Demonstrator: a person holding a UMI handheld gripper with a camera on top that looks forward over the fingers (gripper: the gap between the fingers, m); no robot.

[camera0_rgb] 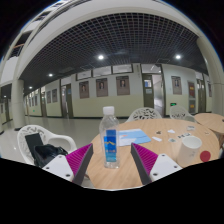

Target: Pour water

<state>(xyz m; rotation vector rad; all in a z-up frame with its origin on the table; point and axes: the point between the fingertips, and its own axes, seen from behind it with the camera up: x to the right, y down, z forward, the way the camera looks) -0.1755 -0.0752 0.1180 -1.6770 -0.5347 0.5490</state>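
A clear water bottle with a blue label and blue cap stands upright on a round wooden table. It stands between my two fingers, with a gap on each side. My gripper is open, its magenta pads flanking the bottle's base. A white cup stands on the table to the right, beyond the right finger.
A red round object lies right of the cup. A blue item lies on the table behind the bottle. White chairs stand to the left and behind. A black bag sits on the left chair. A second round table stands at right.
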